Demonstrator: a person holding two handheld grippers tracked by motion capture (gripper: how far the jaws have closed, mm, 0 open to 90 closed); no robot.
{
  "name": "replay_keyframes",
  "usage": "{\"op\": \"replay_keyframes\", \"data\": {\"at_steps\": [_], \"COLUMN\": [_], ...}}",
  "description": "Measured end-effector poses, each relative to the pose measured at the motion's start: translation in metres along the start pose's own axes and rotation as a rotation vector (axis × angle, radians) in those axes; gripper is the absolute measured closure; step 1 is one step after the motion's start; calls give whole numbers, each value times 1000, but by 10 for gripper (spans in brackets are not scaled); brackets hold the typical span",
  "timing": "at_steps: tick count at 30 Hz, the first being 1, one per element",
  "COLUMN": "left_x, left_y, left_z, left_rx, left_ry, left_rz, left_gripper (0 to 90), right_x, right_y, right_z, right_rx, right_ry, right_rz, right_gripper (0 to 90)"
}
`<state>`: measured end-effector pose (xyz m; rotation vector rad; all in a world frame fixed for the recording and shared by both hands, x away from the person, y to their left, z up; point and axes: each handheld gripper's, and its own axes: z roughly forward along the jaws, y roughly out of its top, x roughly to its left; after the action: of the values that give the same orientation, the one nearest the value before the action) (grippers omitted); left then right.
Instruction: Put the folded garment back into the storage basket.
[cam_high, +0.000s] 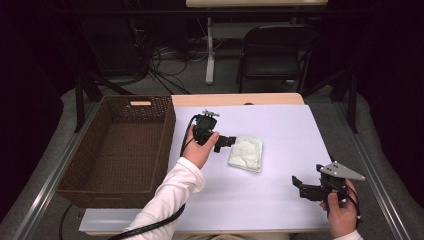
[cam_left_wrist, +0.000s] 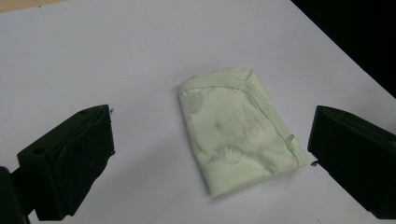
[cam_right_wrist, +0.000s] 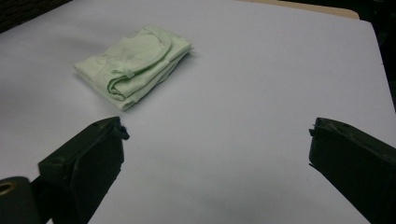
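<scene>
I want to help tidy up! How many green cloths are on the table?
1. The folded green cloth lies on the white table cover, right of the basket, just in front of the open left gripper.

Left gripper (cam_high: 226, 142) reaches forward on an outstretched arm, jaws spread wide; right gripper (cam_high: 300, 186) hangs near, jaws apart

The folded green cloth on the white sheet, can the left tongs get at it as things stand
Probably yes. The left tongs sit just beside the folded green cloth, jaws spread wide in the left gripper view, with bare white sheet between. Nothing lies on the cloth, and the right tongs are well away.
</scene>
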<state>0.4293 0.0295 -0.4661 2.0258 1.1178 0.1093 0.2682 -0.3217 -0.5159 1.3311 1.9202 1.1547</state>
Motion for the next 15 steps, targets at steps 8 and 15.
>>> {"op": "replay_keyframes", "data": {"at_steps": [8,15], "left_x": [1,5], "left_y": [-1,-7], "left_z": [21,37], "left_rx": [22,41], "left_ry": [-26,-21], "left_rz": [-34,-32], "left_gripper": [6,11], "right_x": [-1,-1], "right_y": [0,-1], "right_z": [2,2], "right_rx": [6,7], "right_ry": [2,-2], "right_rz": [1,2], "right_gripper": [33,36]}}
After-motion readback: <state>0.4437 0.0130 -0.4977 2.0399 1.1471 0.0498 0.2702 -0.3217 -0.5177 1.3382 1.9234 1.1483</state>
